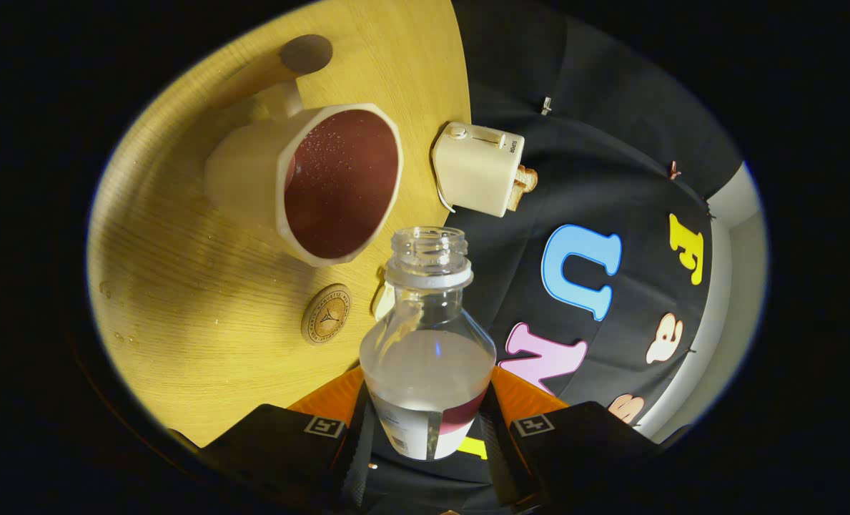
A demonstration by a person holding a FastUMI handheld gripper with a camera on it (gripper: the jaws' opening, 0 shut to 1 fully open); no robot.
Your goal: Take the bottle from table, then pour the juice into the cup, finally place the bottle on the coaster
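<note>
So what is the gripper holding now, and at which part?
The gripper holds the bottle by its lower body, at the label, one finger on each side.

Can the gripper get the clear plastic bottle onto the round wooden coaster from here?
Probably yes. The gripper is shut on the clear plastic bottle, and the round wooden coaster lies bare just ahead, beside the bottle's neck. The white mug stands beyond it, apart.

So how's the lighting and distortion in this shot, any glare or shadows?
Gripper view: fisheye bends the table edge; warm light, the cup casts a shadow on the wood; small glints on the bottle held between the gripper fingers; sharp overall.
</note>
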